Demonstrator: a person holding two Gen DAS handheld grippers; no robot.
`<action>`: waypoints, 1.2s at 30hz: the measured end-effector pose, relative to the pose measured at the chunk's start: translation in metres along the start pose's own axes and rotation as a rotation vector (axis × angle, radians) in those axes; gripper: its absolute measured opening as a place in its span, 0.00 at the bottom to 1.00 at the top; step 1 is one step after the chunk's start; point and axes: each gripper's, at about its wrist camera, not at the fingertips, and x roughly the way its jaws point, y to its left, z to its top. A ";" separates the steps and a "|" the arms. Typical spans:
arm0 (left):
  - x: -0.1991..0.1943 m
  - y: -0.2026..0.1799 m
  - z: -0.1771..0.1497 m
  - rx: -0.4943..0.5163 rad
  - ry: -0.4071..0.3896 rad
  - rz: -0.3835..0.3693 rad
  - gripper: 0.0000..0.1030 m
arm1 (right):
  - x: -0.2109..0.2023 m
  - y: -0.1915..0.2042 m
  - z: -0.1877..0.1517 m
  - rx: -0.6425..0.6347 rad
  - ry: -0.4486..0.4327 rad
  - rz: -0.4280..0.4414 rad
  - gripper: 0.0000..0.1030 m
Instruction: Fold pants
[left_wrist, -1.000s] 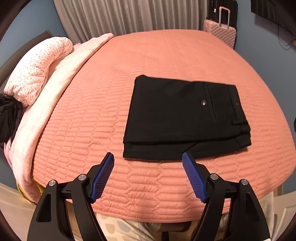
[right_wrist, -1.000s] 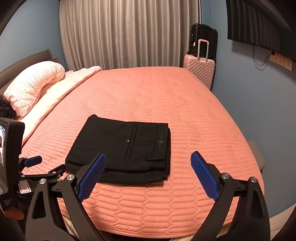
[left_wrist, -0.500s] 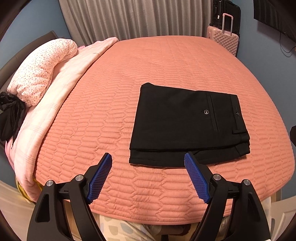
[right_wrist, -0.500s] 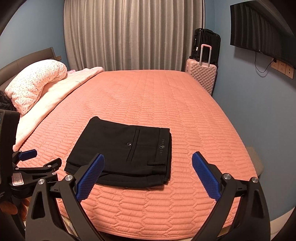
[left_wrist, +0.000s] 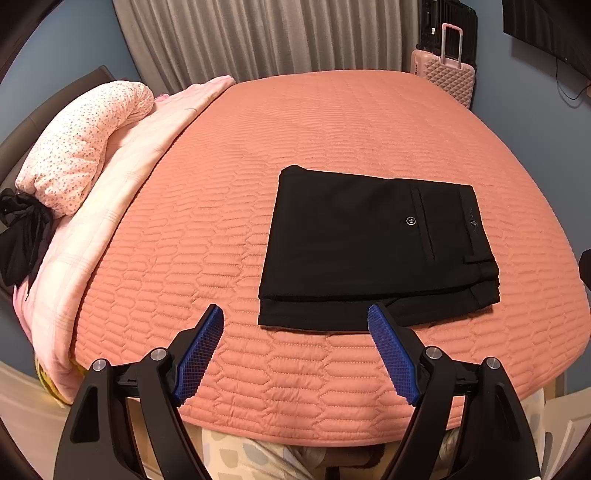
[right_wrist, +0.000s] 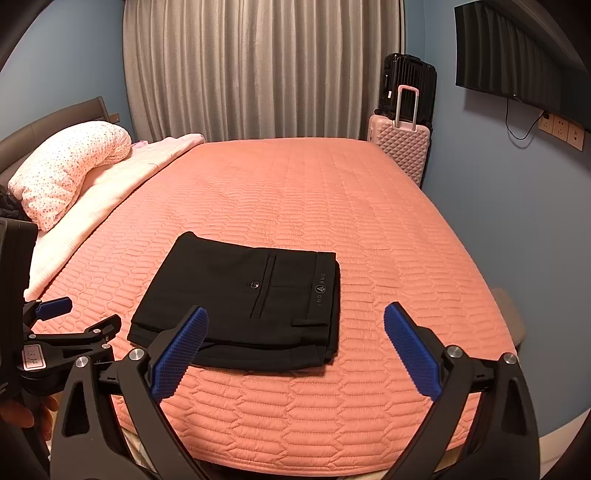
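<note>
Black pants (left_wrist: 373, 243) lie folded into a flat rectangle on the salmon quilted bed (left_wrist: 295, 147), near its front edge, with the back pocket button and waistband to the right. They also show in the right wrist view (right_wrist: 243, 299). My left gripper (left_wrist: 295, 332) is open and empty, held back above the bed's front edge, just short of the pants. My right gripper (right_wrist: 295, 332) is open and empty, also held back in front of the pants. The left gripper's body (right_wrist: 55, 339) shows at the left of the right wrist view.
A dotted pillow (left_wrist: 81, 147) and pink blanket (left_wrist: 122, 177) lie along the bed's left side, with a black cloth (left_wrist: 22, 232) beside them. A pink suitcase (right_wrist: 400, 147) and black suitcase (right_wrist: 408, 88) stand at the far right corner. Curtains (right_wrist: 258, 66) hang behind.
Both grippers have drawn back and risen a little from the pants, so more of the room shows. The pants lie unmoved. Both grippers stay open.
</note>
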 end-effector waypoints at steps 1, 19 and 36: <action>0.000 0.000 0.000 0.001 0.001 -0.001 0.76 | 0.000 0.000 -0.001 0.001 0.000 0.000 0.92; -0.001 -0.001 -0.001 0.002 0.006 0.005 0.76 | 0.003 -0.002 -0.001 0.006 0.004 0.004 0.93; -0.001 -0.003 -0.001 -0.003 0.006 0.008 0.76 | 0.002 -0.003 0.000 0.008 0.001 0.005 0.93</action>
